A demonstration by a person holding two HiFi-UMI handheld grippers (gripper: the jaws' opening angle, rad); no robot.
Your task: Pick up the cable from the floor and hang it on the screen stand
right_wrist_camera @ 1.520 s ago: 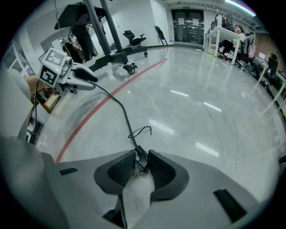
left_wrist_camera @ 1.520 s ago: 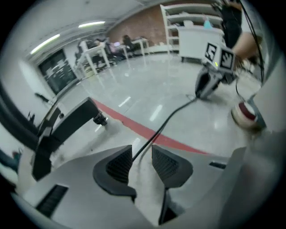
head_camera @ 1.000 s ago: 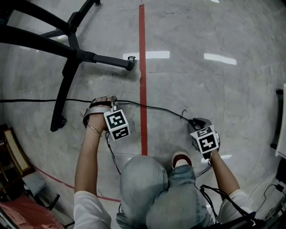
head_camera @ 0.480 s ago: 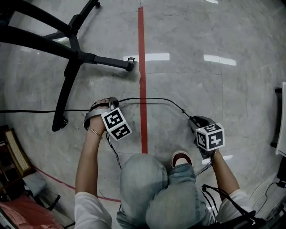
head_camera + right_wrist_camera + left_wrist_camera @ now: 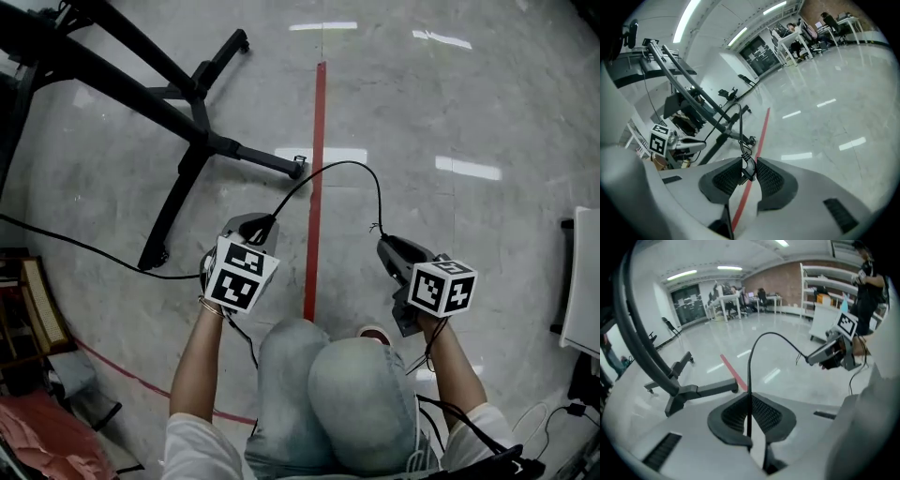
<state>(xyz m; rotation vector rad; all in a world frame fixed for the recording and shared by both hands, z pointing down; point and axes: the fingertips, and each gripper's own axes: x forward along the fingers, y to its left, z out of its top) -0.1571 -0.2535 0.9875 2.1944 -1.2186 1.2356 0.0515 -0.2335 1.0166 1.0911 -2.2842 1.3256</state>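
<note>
Right claw (image 5: 748,169) on thin black cable (image 5: 342,163), one tall smooth arch

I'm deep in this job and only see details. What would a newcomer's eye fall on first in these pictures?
First, the black cable arching above the floor between the two tools. The left tool has just closed its jaws on the cable, and the right tool grips it too. Next come the black stand sprawling at the upper left and the red line running up the floor between the tools.
</note>
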